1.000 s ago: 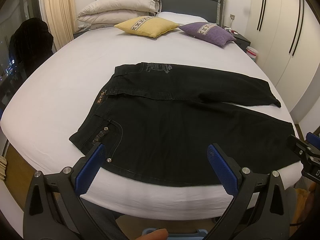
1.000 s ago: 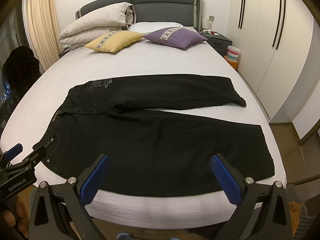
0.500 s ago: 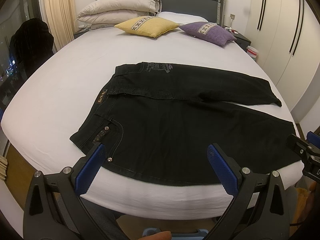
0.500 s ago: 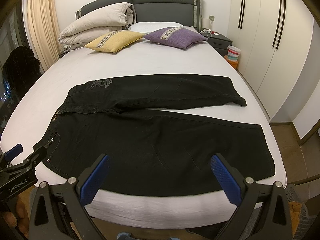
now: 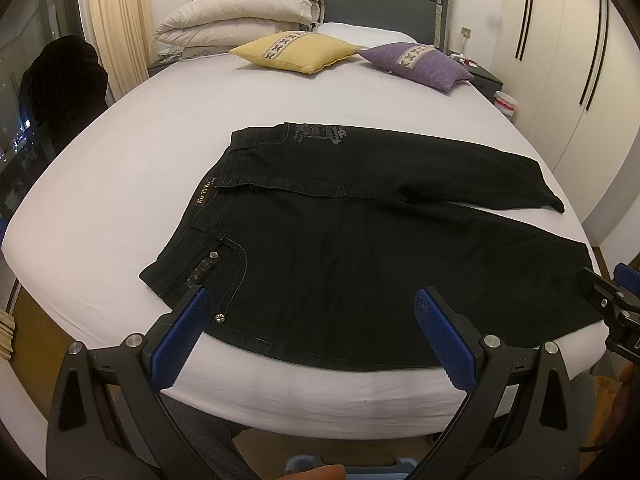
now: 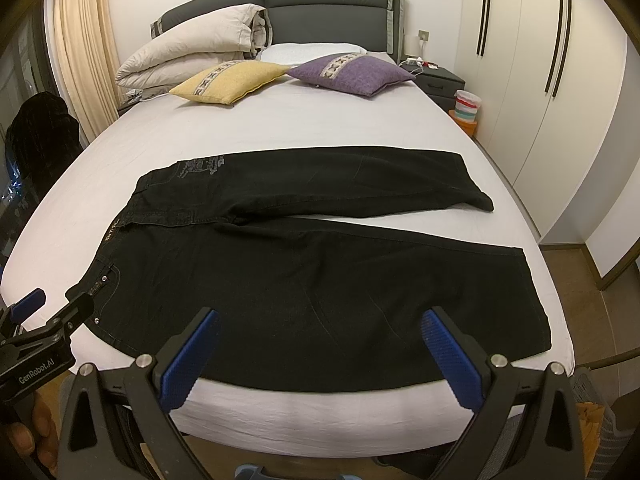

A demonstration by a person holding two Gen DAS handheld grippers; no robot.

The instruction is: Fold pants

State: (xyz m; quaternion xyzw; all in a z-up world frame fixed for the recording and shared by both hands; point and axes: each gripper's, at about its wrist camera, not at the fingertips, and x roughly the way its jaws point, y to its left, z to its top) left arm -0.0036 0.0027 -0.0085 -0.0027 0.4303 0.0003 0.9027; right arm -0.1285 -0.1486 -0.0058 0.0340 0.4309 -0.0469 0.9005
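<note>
- I see the bed point(image 5: 132, 152) filling both views, its white sheet carrying everything else; the near edge runs just ahead of both tools.
- I find the pants point(image 5: 360, 264) spread flat across the near half of the bed, waistband to my left, hems to my right. The two legs lie splayed, a wedge of sheet between them, the far leg angled away. No fold is made yet.
- I note a folded duvet point(image 5: 240, 16), a yellow cushion point(image 5: 296, 52) and a purple cushion point(image 5: 416, 64) at the headboard, well apart from the pants.
- My left gripper point(image 5: 308, 320) is released, jaws spread wide and empty, poised at the near edge by the waistband pocket.
- My right gripper point(image 6: 320, 340) is likewise released and empty, over the near leg toward the hem.
- Risk, in my judgement: the near leg lies close to the mattress edge, so a careless pull could drag the fabric off the bed.
- Risk: pinching the sheet with the denim would lift both and spoil the fold.
- Risk: uneven lifts from waist and hem would lay the legs askew.
</note>
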